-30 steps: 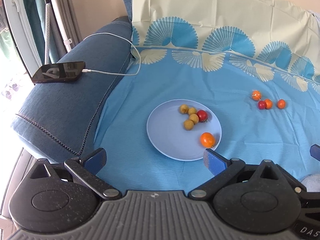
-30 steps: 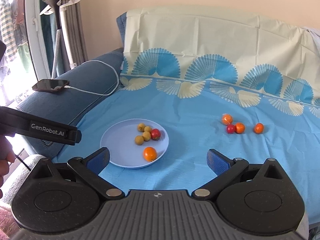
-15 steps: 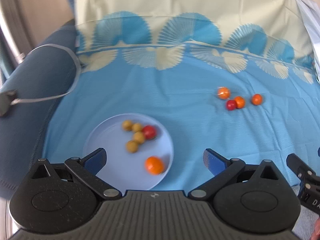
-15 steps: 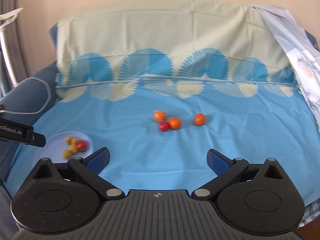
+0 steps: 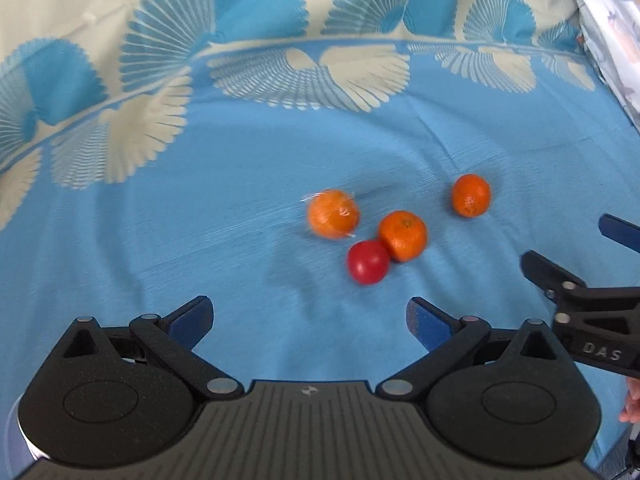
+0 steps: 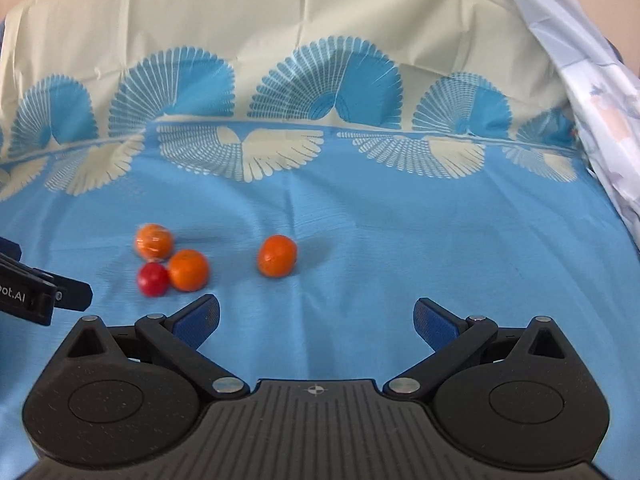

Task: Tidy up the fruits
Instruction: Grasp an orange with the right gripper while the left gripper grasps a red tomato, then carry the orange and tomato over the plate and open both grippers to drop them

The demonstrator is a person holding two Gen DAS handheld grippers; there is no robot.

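Note:
Several fruits lie on the blue cloth [image 5: 200, 240]. A plastic-wrapped orange [image 5: 333, 213] lies left, a bare orange [image 5: 403, 235] touches a red fruit [image 5: 368, 262], and a third orange [image 5: 471, 195] lies apart to the right. My left gripper [image 5: 309, 318] is open and empty, just short of the red fruit. My right gripper [image 6: 316, 318] is open and empty, with the lone orange [image 6: 277, 255] just ahead and the cluster of wrapped orange [image 6: 154, 241], bare orange [image 6: 188, 270] and red fruit [image 6: 153, 279] to its left. The plate is out of view.
The cloth's cream part with blue fan prints [image 6: 320, 40] rises at the back. A pale patterned sheet [image 6: 600, 120] hangs at the right edge. The right gripper's body [image 5: 592, 312] shows at the right of the left wrist view; the left gripper's body [image 6: 36, 292] at the left of the right wrist view.
Both grippers have swung right, away from the plate, and moved close to the fruits on the cloth. The plate, phone and sofa arm have left both views. Both stay open.

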